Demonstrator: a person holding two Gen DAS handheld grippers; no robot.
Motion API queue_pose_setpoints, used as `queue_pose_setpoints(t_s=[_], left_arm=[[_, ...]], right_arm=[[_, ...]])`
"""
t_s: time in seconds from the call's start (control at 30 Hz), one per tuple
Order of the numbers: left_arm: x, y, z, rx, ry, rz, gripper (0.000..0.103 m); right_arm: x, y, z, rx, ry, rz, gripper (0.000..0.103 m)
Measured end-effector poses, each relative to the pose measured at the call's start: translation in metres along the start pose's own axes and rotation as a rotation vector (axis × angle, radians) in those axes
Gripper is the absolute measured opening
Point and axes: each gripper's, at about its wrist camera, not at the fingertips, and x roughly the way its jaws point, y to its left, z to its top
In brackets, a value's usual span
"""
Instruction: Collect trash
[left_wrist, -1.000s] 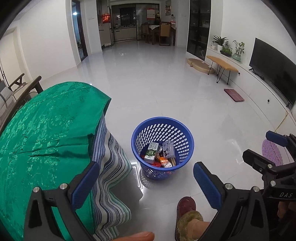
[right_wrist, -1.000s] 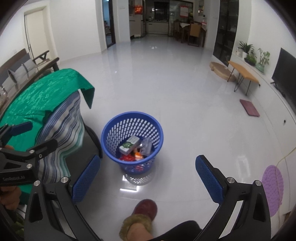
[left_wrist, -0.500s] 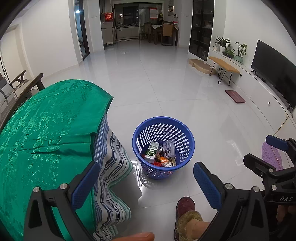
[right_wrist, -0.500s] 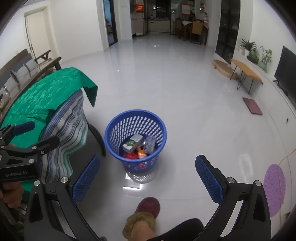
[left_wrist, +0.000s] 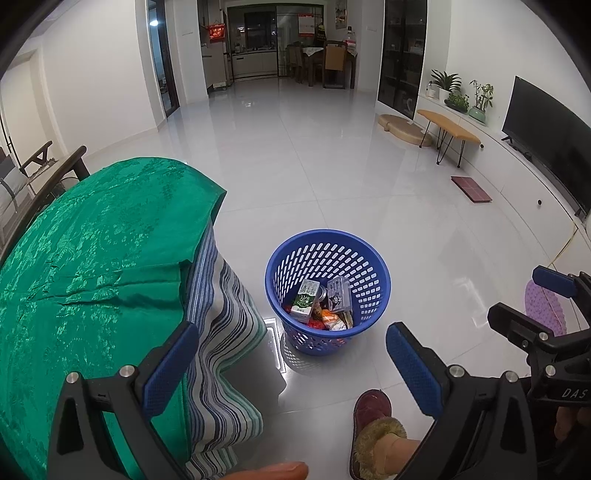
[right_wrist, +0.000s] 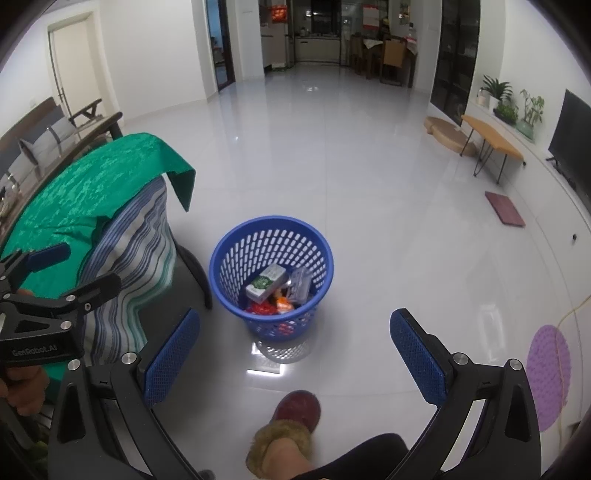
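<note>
A blue perforated trash basket (left_wrist: 376, 280) stands on the white tile floor; it also shows in the right wrist view (right_wrist: 236, 258). Inside lie a green-and-white carton (left_wrist: 306, 301) (right_wrist: 266, 282), a grey packet (left_wrist: 339, 298) and orange and red wrappers. My left gripper (left_wrist: 291, 363) is open and empty, held above and short of the basket. My right gripper (right_wrist: 295, 356) is open and empty, also above and short of the basket. Each gripper shows at the edge of the other's view.
A table with a green cloth (left_wrist: 92, 251) over a striped cloth (left_wrist: 221, 332) stands left of the basket. The person's red slipper (right_wrist: 295, 410) is on the floor below the grippers. A purple mat (right_wrist: 548, 373), a bench (left_wrist: 448, 131) and a TV (left_wrist: 546, 129) lie to the right.
Both views have drifted slightly, tilting up and back; the basket sits a little lower-right in the right wrist view. Both grippers stay open and empty.
</note>
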Motion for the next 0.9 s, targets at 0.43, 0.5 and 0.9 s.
queue_pose_setpoints(t_s=[0.43, 0.5, 0.9], left_arm=[[0.0006, -0.0009, 0.0003, 0.000, 0.004, 0.003, 0.103], [0.0008, -0.0003, 0.0002, -0.002, 0.005, 0.003, 0.103], [0.0013, -0.0020, -0.0001, 0.000, 0.010, 0.004, 0.103]], right_arm=[[-0.0006, 0.0004, 0.0003, 0.000, 0.002, 0.000, 0.102], [-0.0005, 0.0004, 0.0003, -0.001, 0.002, 0.000, 0.102], [0.0017, 0.0018, 0.0010, 0.002, 0.003, 0.006, 0.102]])
